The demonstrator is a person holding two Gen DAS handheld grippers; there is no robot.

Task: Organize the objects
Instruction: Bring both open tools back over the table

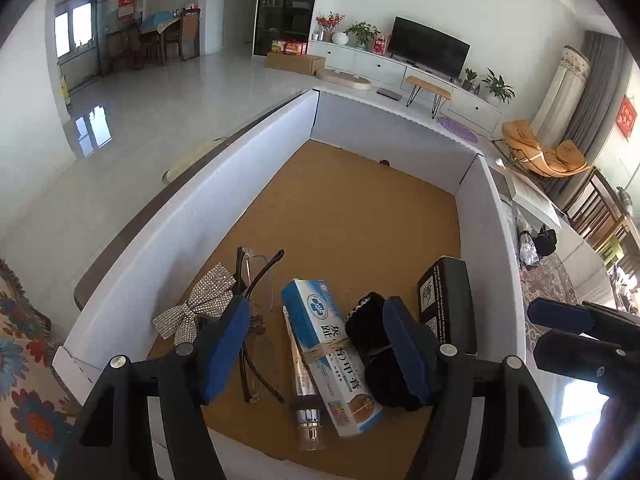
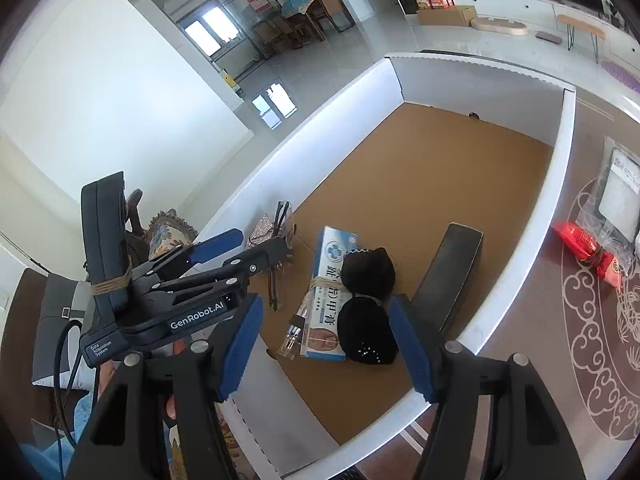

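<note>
A white-walled box with a cardboard floor (image 1: 360, 216) (image 2: 432, 160) holds several items at its near end. A sparkly silver bow (image 1: 200, 308) and clear glasses (image 1: 256, 300) lie at the left. A blue and white carton (image 1: 328, 352) (image 2: 326, 292) tied to a small tube lies in the middle. A black fuzzy item (image 1: 376, 356) (image 2: 368, 304) lies beside it, and a black box (image 1: 448, 304) (image 2: 452, 276) leans on the right wall. My left gripper (image 1: 316, 352) (image 2: 248, 248) is open above them. My right gripper (image 2: 324, 344) (image 1: 560, 336) is open and empty.
To the right of the box, on a patterned table mat (image 2: 592, 320), lie a red packet (image 2: 588, 252) and clear plastic bags (image 2: 620, 196). A floral cushion (image 1: 24, 360) lies at the left. Behind is a living room with a TV stand (image 1: 420, 68).
</note>
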